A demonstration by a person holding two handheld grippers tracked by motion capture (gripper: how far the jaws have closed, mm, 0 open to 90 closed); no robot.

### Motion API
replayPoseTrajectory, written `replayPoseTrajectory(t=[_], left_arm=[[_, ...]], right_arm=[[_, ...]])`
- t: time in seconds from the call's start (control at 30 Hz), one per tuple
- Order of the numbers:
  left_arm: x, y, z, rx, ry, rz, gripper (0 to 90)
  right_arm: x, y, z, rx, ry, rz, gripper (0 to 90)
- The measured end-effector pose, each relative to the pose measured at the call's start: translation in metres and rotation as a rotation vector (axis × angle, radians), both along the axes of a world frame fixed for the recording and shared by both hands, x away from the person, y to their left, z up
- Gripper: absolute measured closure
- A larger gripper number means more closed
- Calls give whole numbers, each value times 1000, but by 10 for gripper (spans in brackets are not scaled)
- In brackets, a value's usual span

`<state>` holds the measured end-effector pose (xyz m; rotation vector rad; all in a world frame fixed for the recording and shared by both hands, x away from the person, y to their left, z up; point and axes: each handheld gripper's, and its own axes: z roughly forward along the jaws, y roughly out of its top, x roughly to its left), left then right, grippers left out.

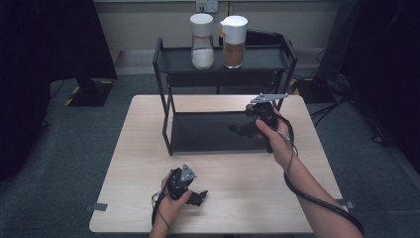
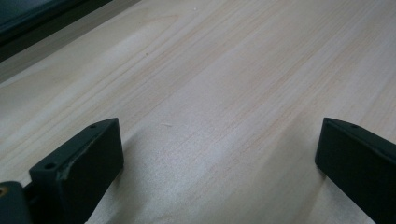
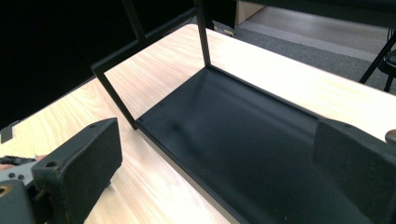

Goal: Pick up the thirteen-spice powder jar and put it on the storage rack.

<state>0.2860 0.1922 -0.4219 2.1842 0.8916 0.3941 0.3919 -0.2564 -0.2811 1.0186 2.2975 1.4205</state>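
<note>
A black two-tier rack stands at the table's far edge, with a white-filled jar and a brown-filled jar side by side on its top shelf. The right claw hovers agape over the bare bottom shelf. The left claw rests near the front edge, jaws wide apart, empty.

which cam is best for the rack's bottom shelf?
Right gripper view: the bottom shelf spreads wide between that gripper's open jaws, its front corner post plain. The high view shows the bottom shelf smaller and darker, partly behind the right gripper. The left gripper view looks down at the table.
</note>
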Motion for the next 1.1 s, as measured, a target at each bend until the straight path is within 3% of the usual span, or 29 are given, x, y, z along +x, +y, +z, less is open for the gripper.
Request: replayPoseTrajectory(t=[0.53, 1.1], left_arm=[[0, 0, 0, 1, 0, 0, 3], [0, 0, 0, 1, -1, 0, 3]], right_arm=[[-6, -8, -46, -21, 19, 3, 11], [-21, -17, -86, -101, 10, 17, 11]])
